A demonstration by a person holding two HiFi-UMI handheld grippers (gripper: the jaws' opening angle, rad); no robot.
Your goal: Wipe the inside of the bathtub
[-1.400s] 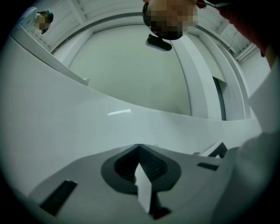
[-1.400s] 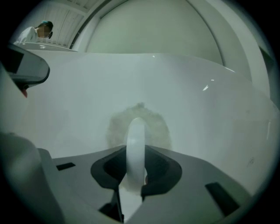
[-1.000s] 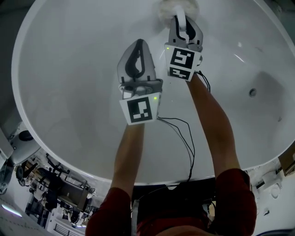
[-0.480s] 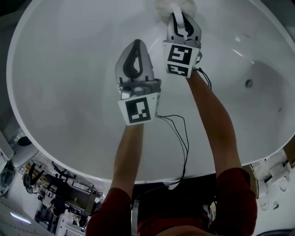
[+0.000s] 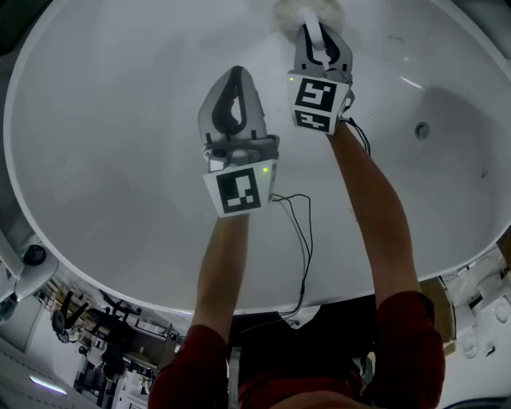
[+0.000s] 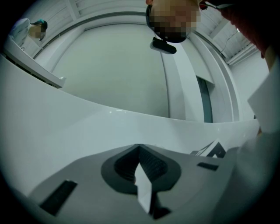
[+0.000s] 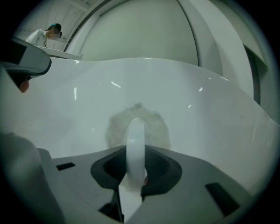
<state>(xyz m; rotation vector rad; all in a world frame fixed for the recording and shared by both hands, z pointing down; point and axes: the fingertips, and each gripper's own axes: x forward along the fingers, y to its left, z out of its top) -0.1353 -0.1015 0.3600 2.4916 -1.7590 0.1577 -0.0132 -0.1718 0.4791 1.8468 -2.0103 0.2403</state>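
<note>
The white bathtub point(image 5: 112, 160) fills the head view. My right gripper point(image 5: 314, 25) reaches to the tub's far wall, shut on the white loop handle point(image 7: 136, 135) of a round fluffy scrubbing pad point(image 5: 286, 11). The pad point(image 7: 114, 127) lies flat against the tub wall point(image 7: 201, 122), just beyond the jaws. My left gripper point(image 5: 235, 76) hovers over the tub's inside, to the left of the right one and nearer to me. Its jaws are shut point(image 6: 139, 148) with nothing between them, and they point at the tub's rim point(image 6: 87, 118).
A round metal fitting point(image 5: 421, 129) sits in the tub's right end. Thin black cables point(image 5: 302, 232) hang from the grippers over the near rim. Cluttered equipment point(image 5: 96, 335) stands on the floor at lower left. A person point(image 7: 47, 31) stands far off beyond the tub.
The right gripper and pad have shifted only slightly on the far wall. The left gripper has stayed put. The head view has moved, so the metal fitting now sits higher and further left.
</note>
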